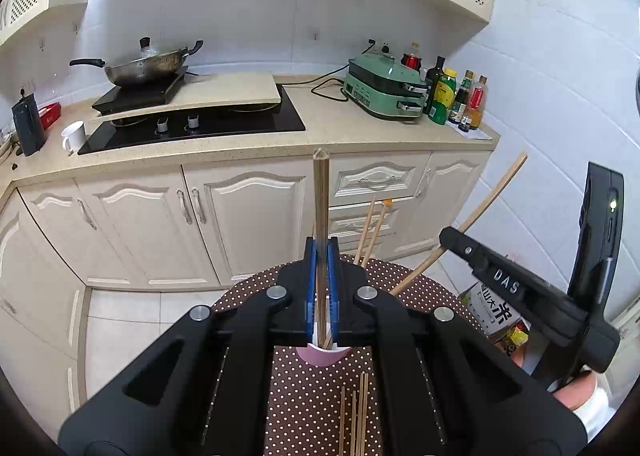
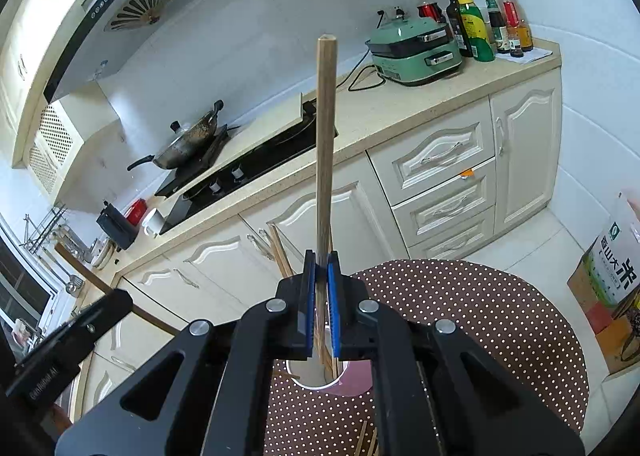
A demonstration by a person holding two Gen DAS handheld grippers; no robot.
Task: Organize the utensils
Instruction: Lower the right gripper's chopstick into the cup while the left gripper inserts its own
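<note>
While both grippers sit above the pink cup (image 2: 352, 384) on the dotted table (image 2: 480, 316), I see left gripper (image 1: 322, 252) and right gripper (image 2: 321, 260) each clamped on a chopstick (image 1: 321, 196) (image 2: 326, 136) (more loose chopsticks (image 1: 356, 416) lie beside).

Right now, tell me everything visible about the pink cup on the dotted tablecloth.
The pink cup is a small round holder, pink outside and white inside, glossy like ceramic or plastic. It stands upright on the brown polka-dot tablecloth, mostly hidden behind the right gripper. Several wooden chopsticks stand in it, leaning outward. Each gripper is shut on a chopstick above it; whether those reach into the cup cannot be told. More chopsticks lie loose on the cloth nearby.
</note>
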